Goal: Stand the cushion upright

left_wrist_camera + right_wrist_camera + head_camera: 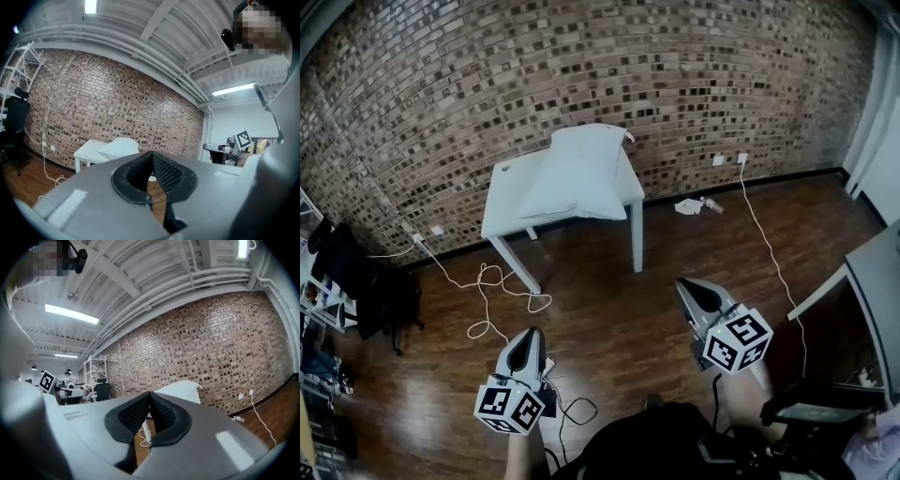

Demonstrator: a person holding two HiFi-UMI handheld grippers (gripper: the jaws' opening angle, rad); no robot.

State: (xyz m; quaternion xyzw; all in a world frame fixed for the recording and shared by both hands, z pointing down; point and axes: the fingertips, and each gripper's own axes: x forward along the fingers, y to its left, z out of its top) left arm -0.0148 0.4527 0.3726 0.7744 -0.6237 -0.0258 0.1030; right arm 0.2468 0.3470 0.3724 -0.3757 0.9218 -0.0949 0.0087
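Observation:
A white cushion [577, 173] lies flat on a small white table [502, 199] against the brick wall, its near edge hanging over the table's front. Both grippers are well short of the table, over the wooden floor, and point towards it. My left gripper [528, 337] is shut and holds nothing; its view shows the cushion [121, 146] on the table [86, 153] beyond the meeting jaws [151, 158]. My right gripper [685, 285] is shut too, with nothing in it; the cushion [183, 389] shows past its jaws [150, 398].
White cables [492, 298] loop over the floor left of the table's legs. A crumpled white thing [688, 206] lies by the wall at the right. Dark bags [358, 279] and a shelf stand at the left, a grey desk [874, 286] at the right.

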